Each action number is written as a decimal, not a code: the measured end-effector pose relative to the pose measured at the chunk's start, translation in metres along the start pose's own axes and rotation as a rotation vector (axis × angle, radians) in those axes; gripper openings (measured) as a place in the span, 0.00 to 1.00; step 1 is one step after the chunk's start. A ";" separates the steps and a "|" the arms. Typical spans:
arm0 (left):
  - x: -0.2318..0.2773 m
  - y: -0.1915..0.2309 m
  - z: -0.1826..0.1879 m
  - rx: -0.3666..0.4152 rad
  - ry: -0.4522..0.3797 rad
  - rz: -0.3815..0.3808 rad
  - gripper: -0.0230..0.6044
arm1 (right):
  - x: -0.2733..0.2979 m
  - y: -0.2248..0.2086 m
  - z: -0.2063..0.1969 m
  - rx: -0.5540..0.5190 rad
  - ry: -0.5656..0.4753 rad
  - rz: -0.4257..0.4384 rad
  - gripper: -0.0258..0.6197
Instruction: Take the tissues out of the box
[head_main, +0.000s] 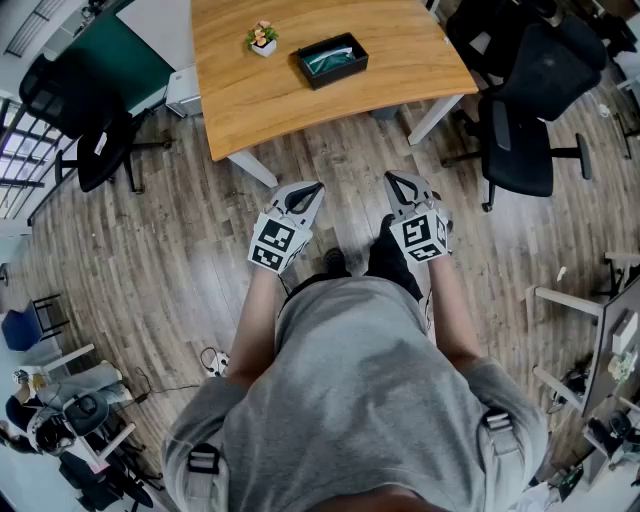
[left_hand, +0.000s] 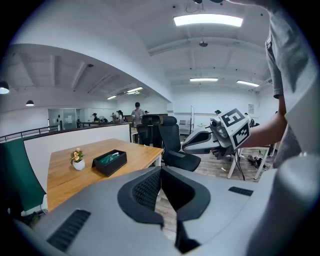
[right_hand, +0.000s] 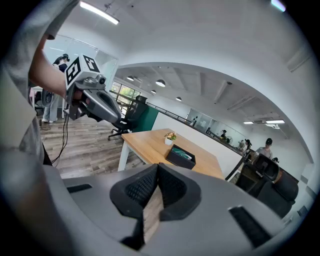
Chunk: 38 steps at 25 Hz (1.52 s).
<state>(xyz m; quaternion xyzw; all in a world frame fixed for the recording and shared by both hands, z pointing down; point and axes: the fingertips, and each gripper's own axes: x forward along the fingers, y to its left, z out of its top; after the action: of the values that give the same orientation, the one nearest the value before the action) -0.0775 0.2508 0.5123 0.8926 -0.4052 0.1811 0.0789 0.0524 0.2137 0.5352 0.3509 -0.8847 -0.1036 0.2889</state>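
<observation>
A black open box (head_main: 330, 58) with greenish packed tissues inside sits on the wooden table (head_main: 400, 50), beside a small potted plant (head_main: 262, 38). Both grippers hang over the plank floor in front of the person's body, well short of the table. The left gripper (head_main: 314, 188) is shut and empty, and so is the right gripper (head_main: 393, 179). In the left gripper view the box (left_hand: 110, 161) lies far beyond the shut jaws, with the right gripper (left_hand: 200, 141) off to the side. The right gripper view shows the box (right_hand: 181, 156) on the table beyond its own closed jaws.
Black office chairs (head_main: 525, 110) stand right of the table, and another chair (head_main: 85, 110) stands at the left by a green partition (head_main: 115, 55). White table legs (head_main: 250, 168) reach down toward the floor between me and the tabletop. Cables and gear lie on the floor at lower left.
</observation>
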 end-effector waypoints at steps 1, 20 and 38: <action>-0.001 -0.003 -0.001 -0.004 0.000 0.004 0.07 | -0.002 0.000 0.000 0.004 -0.003 0.002 0.04; -0.012 -0.010 0.005 0.020 -0.051 -0.025 0.07 | -0.012 0.028 -0.015 -0.004 0.063 0.042 0.05; -0.021 0.005 0.003 -0.007 -0.097 -0.021 0.25 | 0.003 0.023 -0.004 0.007 0.033 0.038 0.19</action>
<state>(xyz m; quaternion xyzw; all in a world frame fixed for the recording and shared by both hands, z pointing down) -0.0929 0.2615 0.5008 0.9044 -0.3997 0.1353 0.0639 0.0405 0.2288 0.5485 0.3369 -0.8865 -0.0891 0.3043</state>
